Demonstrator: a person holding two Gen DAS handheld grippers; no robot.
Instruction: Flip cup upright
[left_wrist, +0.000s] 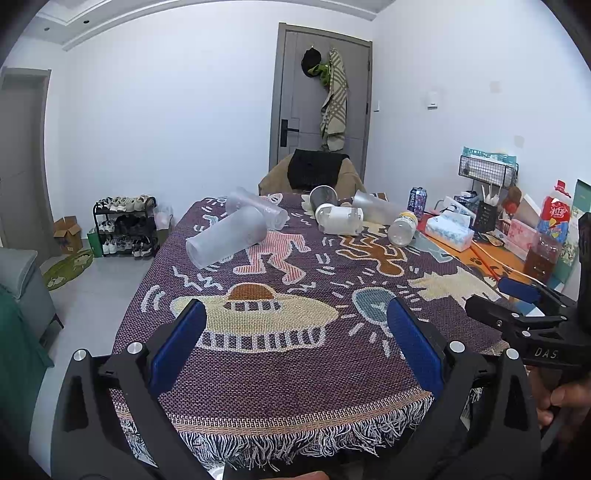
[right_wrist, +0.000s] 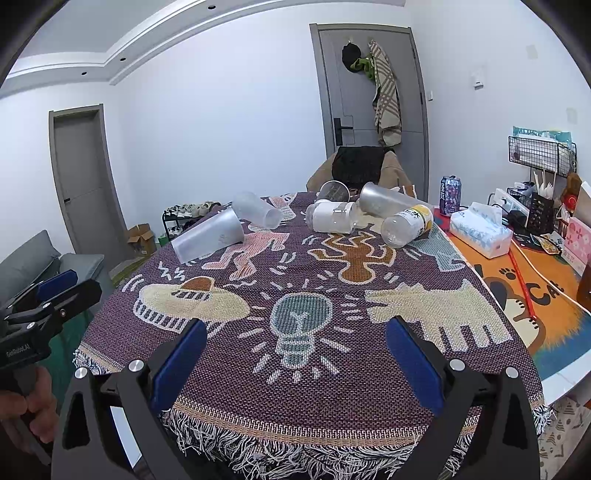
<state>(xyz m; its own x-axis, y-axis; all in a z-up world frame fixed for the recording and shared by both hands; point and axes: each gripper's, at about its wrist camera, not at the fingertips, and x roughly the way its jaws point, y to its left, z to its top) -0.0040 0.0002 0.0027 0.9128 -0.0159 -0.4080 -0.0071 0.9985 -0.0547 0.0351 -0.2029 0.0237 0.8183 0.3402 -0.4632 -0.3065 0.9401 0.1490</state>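
Observation:
Several clear plastic cups lie on their sides at the far end of the patterned cloth. A frosted cup (left_wrist: 225, 236) (right_wrist: 208, 236) lies nearest on the left, a second cup (left_wrist: 258, 208) (right_wrist: 258, 210) behind it. A white-labelled cup (left_wrist: 338, 218) (right_wrist: 332, 218), a metal-looking cup (left_wrist: 323, 195) (right_wrist: 334, 191), another frosted cup (left_wrist: 375, 208) (right_wrist: 388, 201) and a yellow-capped bottle (left_wrist: 402, 228) (right_wrist: 406, 225) lie at the right. My left gripper (left_wrist: 297, 347) and right gripper (right_wrist: 295, 354) are open and empty over the near edge, far from the cups.
The patterned cloth (left_wrist: 295, 369) (right_wrist: 332, 387) covers the table, its fringe at the near edge. A tissue box (left_wrist: 448, 230) (right_wrist: 480, 232), a can (left_wrist: 416, 201) (right_wrist: 450, 194), snacks and a wire rack (left_wrist: 487, 170) crowd the right side. A chair (left_wrist: 314, 173) stands at the far end.

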